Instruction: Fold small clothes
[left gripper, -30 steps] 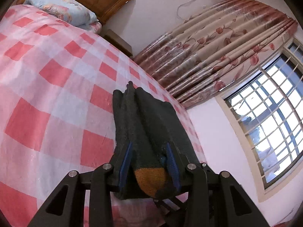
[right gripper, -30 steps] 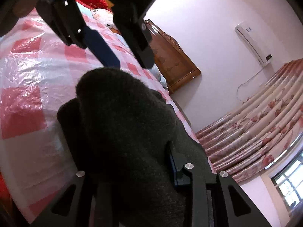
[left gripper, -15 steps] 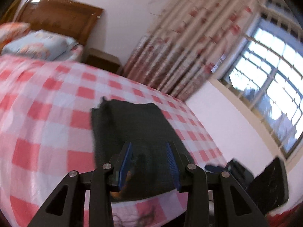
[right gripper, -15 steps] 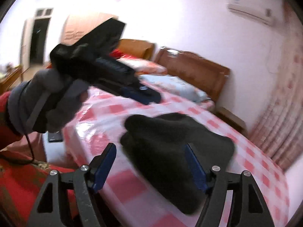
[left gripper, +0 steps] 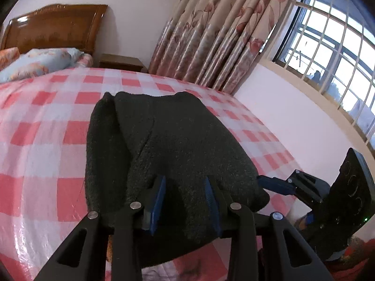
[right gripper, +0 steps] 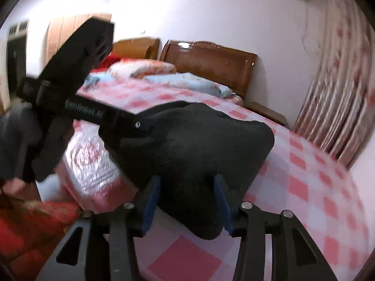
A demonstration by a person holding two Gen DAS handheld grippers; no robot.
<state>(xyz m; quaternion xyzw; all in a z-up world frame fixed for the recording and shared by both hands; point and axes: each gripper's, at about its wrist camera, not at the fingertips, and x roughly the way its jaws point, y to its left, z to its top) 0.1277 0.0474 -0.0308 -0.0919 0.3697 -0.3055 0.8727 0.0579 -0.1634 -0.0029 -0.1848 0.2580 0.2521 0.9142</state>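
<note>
A dark knitted garment (left gripper: 168, 145) lies folded on the pink checked bed cover (left gripper: 42, 126), near the bed's front edge. My left gripper (left gripper: 185, 194) stands at its near edge, jaws apart, with cloth lying between the blue pads; whether it grips is unclear. My right gripper (right gripper: 187, 194) is open around the garment's (right gripper: 206, 149) near end. The left gripper (right gripper: 77, 114) crosses the right wrist view at the left. The right gripper (left gripper: 304, 187) shows at the right in the left wrist view.
A wooden headboard (left gripper: 54, 28) and pillows (left gripper: 35, 63) stand at the far end of the bed. A small nightstand (left gripper: 121, 62), flowered curtains (left gripper: 211, 30) and a barred window (left gripper: 328, 46) are beyond the bed. Red cloth (right gripper: 28, 229) lies below the bed's edge.
The garment was held bunched up by both grippers; it now lies folded flat on the bed. The right gripper has opened and both grippers have drawn back to the near edge.
</note>
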